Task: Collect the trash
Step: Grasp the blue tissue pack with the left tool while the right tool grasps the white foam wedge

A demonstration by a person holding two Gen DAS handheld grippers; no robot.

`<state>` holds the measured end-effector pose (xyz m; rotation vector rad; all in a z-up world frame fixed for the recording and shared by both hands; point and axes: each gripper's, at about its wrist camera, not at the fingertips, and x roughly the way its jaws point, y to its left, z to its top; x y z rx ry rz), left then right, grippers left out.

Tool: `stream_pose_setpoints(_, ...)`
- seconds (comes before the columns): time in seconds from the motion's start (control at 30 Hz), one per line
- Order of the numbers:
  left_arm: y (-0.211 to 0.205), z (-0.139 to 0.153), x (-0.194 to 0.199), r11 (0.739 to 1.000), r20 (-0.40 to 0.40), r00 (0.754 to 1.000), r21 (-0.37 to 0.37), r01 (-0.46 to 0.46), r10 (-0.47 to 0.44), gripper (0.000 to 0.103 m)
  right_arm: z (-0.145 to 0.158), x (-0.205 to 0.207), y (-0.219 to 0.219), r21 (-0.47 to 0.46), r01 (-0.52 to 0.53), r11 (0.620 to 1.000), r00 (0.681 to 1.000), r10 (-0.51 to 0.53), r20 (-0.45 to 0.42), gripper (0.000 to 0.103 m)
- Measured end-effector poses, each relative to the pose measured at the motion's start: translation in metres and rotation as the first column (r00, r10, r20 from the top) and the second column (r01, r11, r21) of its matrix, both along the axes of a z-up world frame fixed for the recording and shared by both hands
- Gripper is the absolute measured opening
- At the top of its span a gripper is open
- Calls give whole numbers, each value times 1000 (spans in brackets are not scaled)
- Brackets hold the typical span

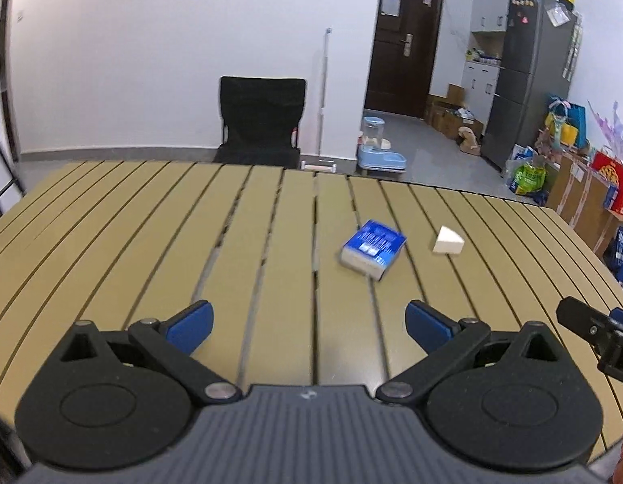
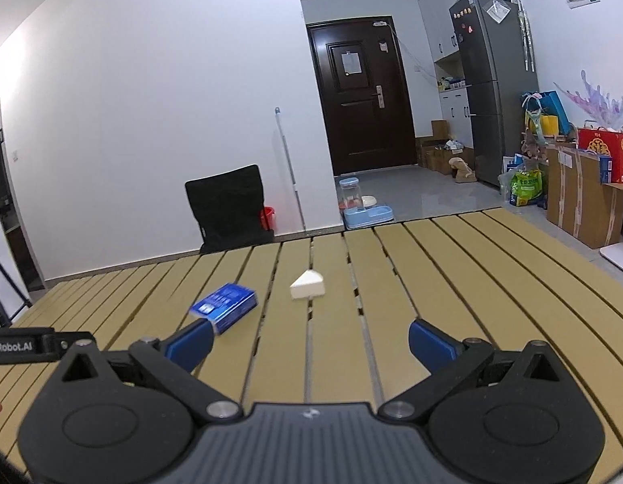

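Observation:
A small blue box [image 1: 373, 249] lies on the slatted tan table [image 1: 150, 234]; it also shows in the right wrist view [image 2: 226, 307]. A white wedge-shaped piece [image 1: 448, 241] lies just right of it, also in the right wrist view [image 2: 308, 284]. My left gripper [image 1: 309, 324] is open and empty, short of the box. My right gripper [image 2: 311, 343] is open and empty, short of the wedge, with its left finger near the box. Part of the right gripper [image 1: 598, 330] shows at the left view's right edge.
A black chair [image 1: 261, 121] stands beyond the table's far edge. A mop [image 1: 323, 97] leans on the wall. A pet feeder [image 1: 378, 147] sits on the floor. A fridge [image 1: 529, 76], boxes and bags [image 2: 586, 193] crowd the right side.

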<state>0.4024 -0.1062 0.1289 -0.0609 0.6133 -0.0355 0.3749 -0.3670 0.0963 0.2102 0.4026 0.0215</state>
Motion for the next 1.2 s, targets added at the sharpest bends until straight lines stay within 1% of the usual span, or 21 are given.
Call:
stream_pose_setpoints(0.17,-22,-9,45,999,-39,999,-18,28,-29,103,-4,39,-14,12,29,1000,1000,-29,-13,103)
stream_pose_setpoints(0.27,-34,-17,70,999,-41,998,-5,43,-43,103,-9,60,-24,34,46,998,999,-45,-28,103)
stream_pose_setpoints(0.43,-47,-28,112,998,-66,996,-1,64,-64,103,-16,86,-39,37,72,997,996,-70,-51,103)
stream_pose_setpoints(0.57,-54,-40,145,997,-103,992,-20,69,-70,103,-21,104,-48,41,84,996,993,-81,-80,103)
stream_pose_setpoints(0.73,-61,-56,171,998,-141,987,-4,70,-70,101,-24,121,-53,40,83,996,992,-78,-103,103)
stream_pose_setpoints(0.83,-62,-62,177,998,-161,985,2,70,-69,99,-27,130,-53,37,79,996,990,-74,-120,103)
stream_pose_setpoints(0.87,-62,-64,179,997,-166,983,2,74,-72,97,-29,132,-52,38,78,996,989,-73,-125,103)
stream_pose_setpoints(0.93,-62,-69,180,997,-181,980,-12,78,-79,86,-34,132,-52,48,79,996,988,-72,-134,103)
stream_pose_setpoints(0.97,-62,-71,184,996,-192,978,-21,82,-85,73,-36,132,-51,49,79,996,988,-71,-139,103)
stream_pose_setpoints(1.0,-62,-73,185,996,-192,977,-21,87,-90,70,-38,133,-50,49,79,996,987,-72,-143,103)
stream_pose_setpoints(1.03,-64,-73,184,996,-184,979,-4,90,-89,68,-39,134,-50,47,80,996,987,-72,-147,103)
stream_pose_setpoints(1.1,-64,-73,182,995,-186,978,2,97,-95,65,-39,135,-49,44,79,996,986,-72,-149,103)
stream_pose_setpoints(1.2,-61,-71,178,995,-182,979,-5,95,-94,64,-37,137,-46,35,71,997,987,-65,-150,103)
